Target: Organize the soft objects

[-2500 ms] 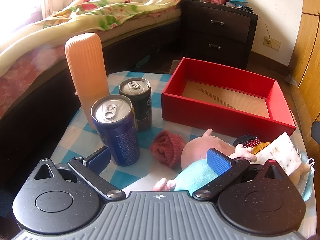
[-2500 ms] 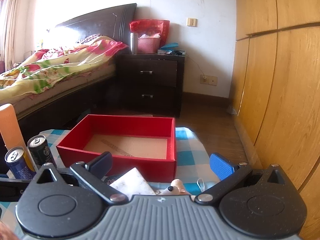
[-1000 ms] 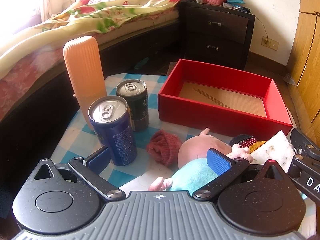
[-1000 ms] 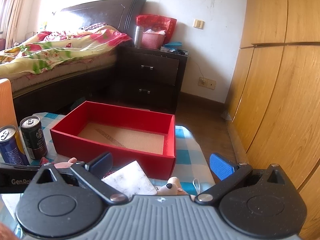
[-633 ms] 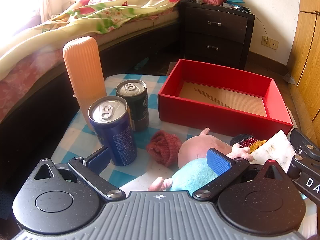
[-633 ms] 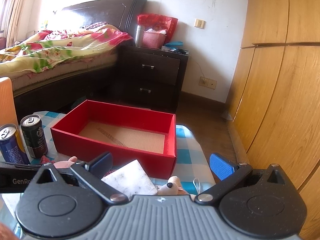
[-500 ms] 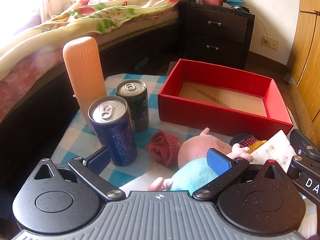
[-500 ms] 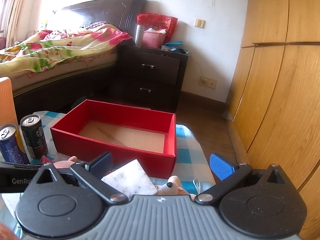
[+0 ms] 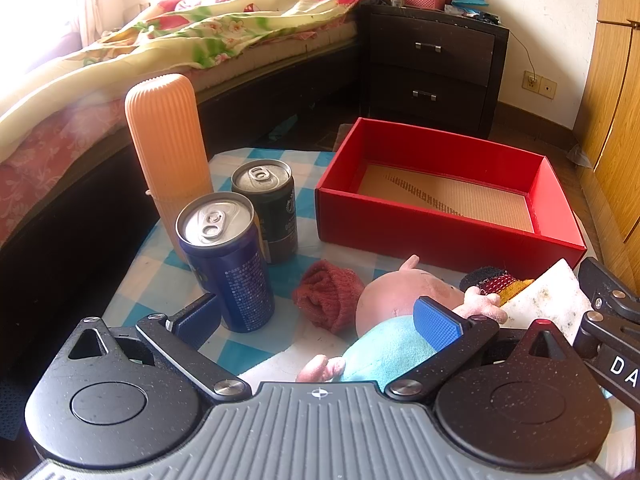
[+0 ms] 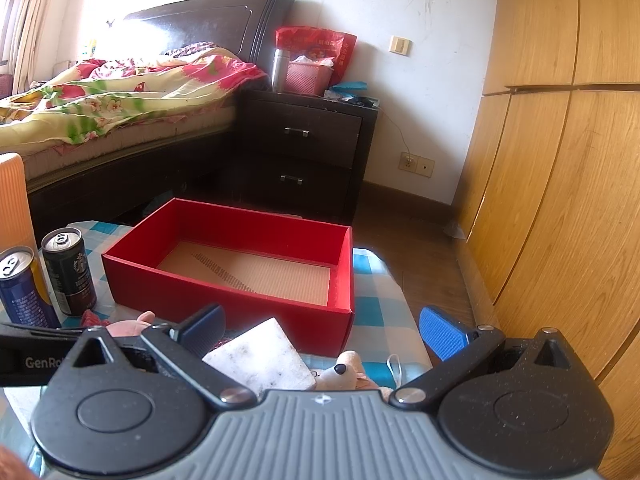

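Bedside table (image 9: 160, 280) carried an empty red box (image 9: 440, 236) at the far side. Both claws, left gripper (image 9: 316, 316) and right gripper (image 10: 320, 330), stood wide, holding nothing. Judged next move: close on the near pig toy (image 9: 400, 304).

Matt red cardboard box (image 9: 440, 236)

Sunlit bedroom.
A bed (image 10: 120, 96) with floral quilt stands beside a dark nightstand (image 10: 304, 152); white wall (image 10: 420, 60) behind, wooden wardrobe (image 10: 560, 160) on the right, wood floor (image 10: 424, 248).
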A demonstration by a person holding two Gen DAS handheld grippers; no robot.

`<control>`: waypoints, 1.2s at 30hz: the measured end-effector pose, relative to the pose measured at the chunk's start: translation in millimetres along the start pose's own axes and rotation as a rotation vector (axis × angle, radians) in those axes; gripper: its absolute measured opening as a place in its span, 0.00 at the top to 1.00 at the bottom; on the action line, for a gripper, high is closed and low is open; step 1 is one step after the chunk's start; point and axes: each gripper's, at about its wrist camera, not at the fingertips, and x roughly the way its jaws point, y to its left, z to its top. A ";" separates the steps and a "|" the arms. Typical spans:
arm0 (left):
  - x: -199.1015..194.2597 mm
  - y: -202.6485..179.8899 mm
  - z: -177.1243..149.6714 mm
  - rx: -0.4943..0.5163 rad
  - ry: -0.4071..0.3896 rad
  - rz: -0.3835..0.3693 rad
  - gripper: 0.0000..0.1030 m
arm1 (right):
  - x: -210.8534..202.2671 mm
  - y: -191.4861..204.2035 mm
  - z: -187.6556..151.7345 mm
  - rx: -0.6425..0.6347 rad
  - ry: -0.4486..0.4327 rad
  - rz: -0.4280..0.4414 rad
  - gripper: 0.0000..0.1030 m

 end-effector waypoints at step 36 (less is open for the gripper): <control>-13.1 44.6 -11.9 0.046 0.012 -0.113 0.09 | -8.8 -46.3 -16.3 0.113 0.120 0.103 0.18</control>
